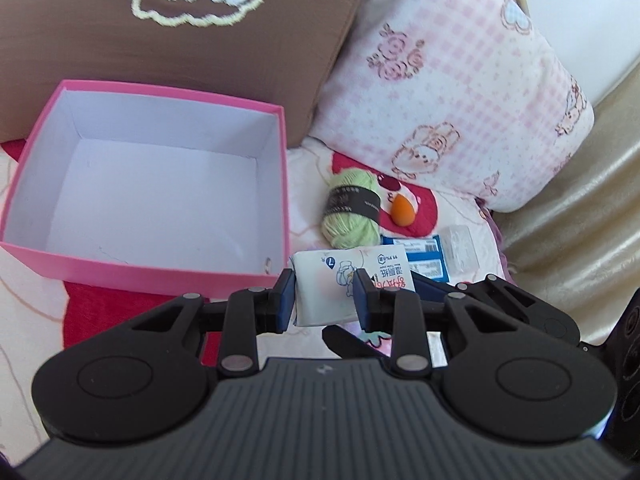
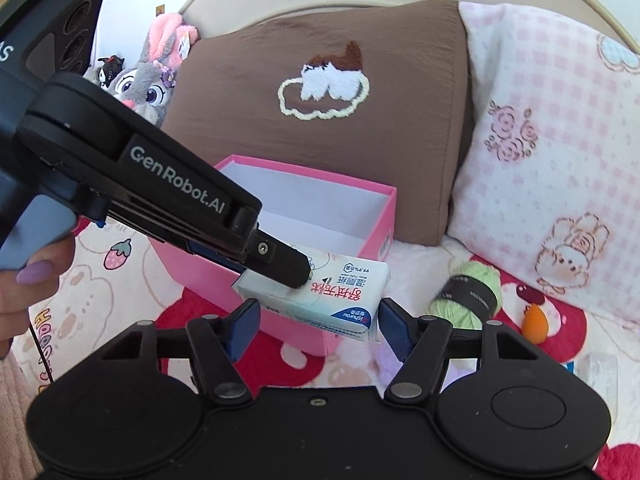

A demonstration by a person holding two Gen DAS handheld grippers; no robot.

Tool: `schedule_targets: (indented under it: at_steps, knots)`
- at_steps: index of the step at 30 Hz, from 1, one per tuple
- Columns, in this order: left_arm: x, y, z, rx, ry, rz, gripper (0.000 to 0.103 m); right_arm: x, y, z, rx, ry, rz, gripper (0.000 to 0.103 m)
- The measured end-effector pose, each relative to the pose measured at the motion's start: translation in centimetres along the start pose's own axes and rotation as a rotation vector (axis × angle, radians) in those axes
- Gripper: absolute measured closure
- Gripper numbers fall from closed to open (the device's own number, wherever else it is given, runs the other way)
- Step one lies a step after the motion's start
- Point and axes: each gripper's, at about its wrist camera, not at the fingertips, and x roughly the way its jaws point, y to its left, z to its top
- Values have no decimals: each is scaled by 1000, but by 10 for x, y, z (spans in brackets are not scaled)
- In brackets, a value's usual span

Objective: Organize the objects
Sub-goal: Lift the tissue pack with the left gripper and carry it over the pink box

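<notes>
while the left gripper (image 1: 324,296) pinches a white wet-wipe packet (image 1: 346,284) between its blue pads (image 1: 286,299), the pack hangs just off the near right corner of an open pink box (image 1: 168,270) on a bed covered in a red, white and pink cartoon blanket (image 1: 32,320). seen from the right wrist camera, the same left gripper (image 2: 298,276) reaches in from the upper left, its black fingers closed across the packet (image 2: 340,300), which tilts above the box's near corner and not inside it. the pink box (image 2: 280,320) shows a bare white interior. the right gripper (image 2: 316,326) sits just below the packet with its jaws spread wide, one blue pad (image 2: 245,326) on either side, gripping nothing; whether its right-hand pad brushes the packet's end cannot be told. a ball of light green yarn (image 1: 352,210) with a dark paper band lies on the blanket to the right of the box, an orange teardrop makeup sponge (image 1: 403,211) just beside it. nearer the camera, a blue-and-white carton (image 1: 420,254) lies flat behind the packet, next to a small clear plastic case (image 1: 462,250). a brown pillow (image 1: 180,40) with an embroidered cloud design stands behind the box, a pink checked pillow (image 1: 460,80) leaning to its right. a grey plush rabbit (image 2: 148,80) sits at the head of the bed, and a hand (image 2: 24,280) with lilac nails grips the left gripper's handle.
</notes>
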Motion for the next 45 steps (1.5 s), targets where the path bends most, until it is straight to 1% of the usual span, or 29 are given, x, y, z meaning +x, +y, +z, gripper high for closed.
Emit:
schedule_targets:
  at_steps: [3, 8, 15, 21, 27, 31, 34, 36, 39, 45]
  knots:
    - [-8, 9, 6, -5, -23, 17, 75, 5, 6, 9, -23, -4, 6, 41]
    - [-14, 28, 13, -28, -44, 40, 75, 16, 15, 23, -34, -3, 31, 45]
    - [-6, 52, 19, -45, -54, 86, 74, 44, 25, 33, -29, 26, 51, 45]
    - [2, 78, 27, -76, -50, 88, 74, 68, 25, 43, -24, 58, 81, 45]
    - [4, 99, 39, -85, -65, 116, 74, 97, 27, 58, -23, 85, 120, 45]
    - [8, 116, 47, -99, -66, 122, 74, 115, 32, 65, -30, 104, 139, 45]
    - [16, 129, 53, -103, -62, 125, 74, 131, 36, 71, -47, 124, 141, 46]
    - [24, 137, 58, -88, -70, 134, 74, 143, 37, 74, -55, 141, 141, 47]
    - [39, 149, 63, -96, -65, 148, 74, 165, 36, 79, -51, 179, 143, 48]
    - [65, 168, 71, -96, -82, 180, 73, 206, 35, 86, -37, 233, 140, 48]
